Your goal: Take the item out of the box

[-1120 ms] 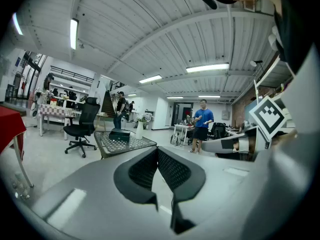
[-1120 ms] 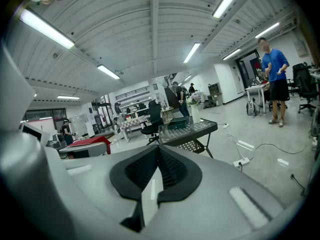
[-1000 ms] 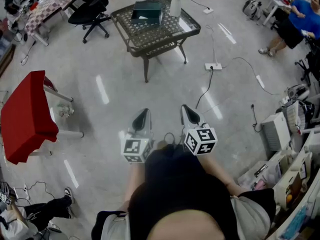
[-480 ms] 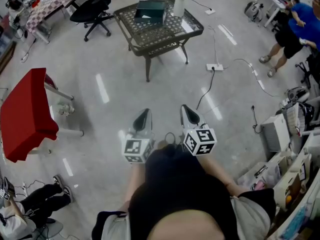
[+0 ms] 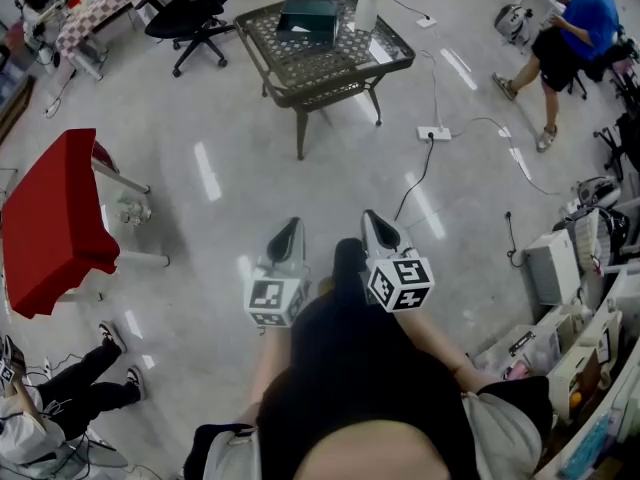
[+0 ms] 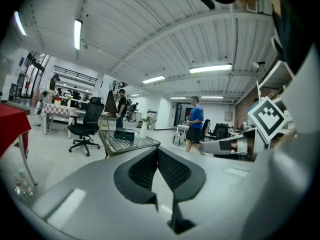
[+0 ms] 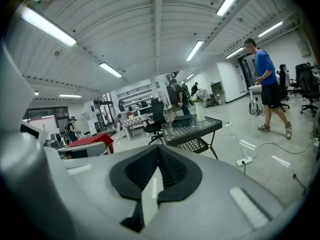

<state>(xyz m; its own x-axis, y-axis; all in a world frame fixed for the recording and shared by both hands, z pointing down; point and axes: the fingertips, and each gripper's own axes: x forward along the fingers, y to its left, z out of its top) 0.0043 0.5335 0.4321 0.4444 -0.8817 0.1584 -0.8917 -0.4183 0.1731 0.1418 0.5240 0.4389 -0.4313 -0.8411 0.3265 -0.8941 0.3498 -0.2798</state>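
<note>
Jaws pressed together and empty, the left gripper (image 5: 287, 230) and right gripper (image 5: 374, 224) point toward the dark box (image 5: 308, 18) (near the far edge of the mesh table (image 5: 322, 65)).

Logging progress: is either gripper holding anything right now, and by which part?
Nothing is held. The left gripper and right gripper both have jaws together, empty; the box sits on the table ahead.
</note>
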